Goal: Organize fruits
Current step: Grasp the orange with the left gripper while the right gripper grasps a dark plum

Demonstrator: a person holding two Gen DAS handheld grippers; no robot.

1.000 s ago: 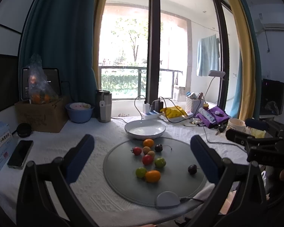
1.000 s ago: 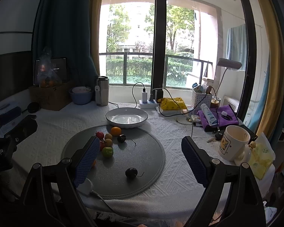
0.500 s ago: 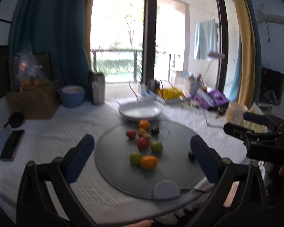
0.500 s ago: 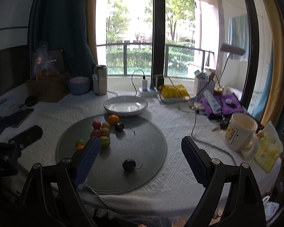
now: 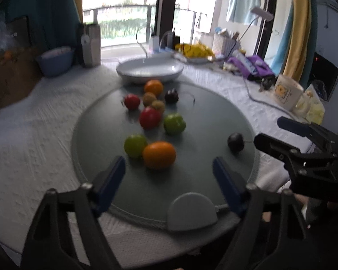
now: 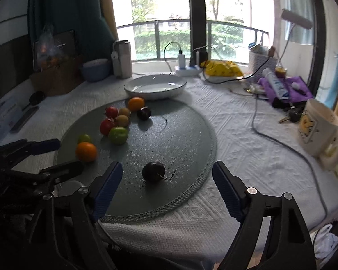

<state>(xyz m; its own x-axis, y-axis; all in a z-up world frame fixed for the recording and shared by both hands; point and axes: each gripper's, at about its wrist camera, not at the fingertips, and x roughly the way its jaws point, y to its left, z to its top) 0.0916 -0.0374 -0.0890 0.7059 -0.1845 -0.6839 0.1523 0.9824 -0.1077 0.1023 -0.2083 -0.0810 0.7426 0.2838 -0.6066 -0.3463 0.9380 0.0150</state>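
Several small fruits lie on a round grey mat [image 5: 198,177] [image 6: 187,135]. An orange [image 5: 159,154] [image 6: 86,151] and a green fruit [image 5: 135,145] lie nearest my left gripper [image 5: 169,184], which is open and empty just above the mat's near edge. A dark plum [image 6: 153,171] [image 5: 236,142] lies alone in front of my right gripper [image 6: 166,186], also open and empty. Red, green, brown and dark fruits [image 5: 156,110] cluster farther back. An empty white bowl [image 5: 149,70] [image 6: 155,86] stands behind the mat.
A mug [image 6: 318,127] stands at the right, with a cable [image 6: 281,141] across the cloth. A thermos [image 6: 122,59], a blue bowl [image 6: 95,69] and a cardboard box [image 6: 56,76] stand at the back left. A phone [image 6: 24,118] lies far left.
Both grippers have moved forward and down toward the mat, so the fruits look larger and closer. Both stay open. No fruit has moved.
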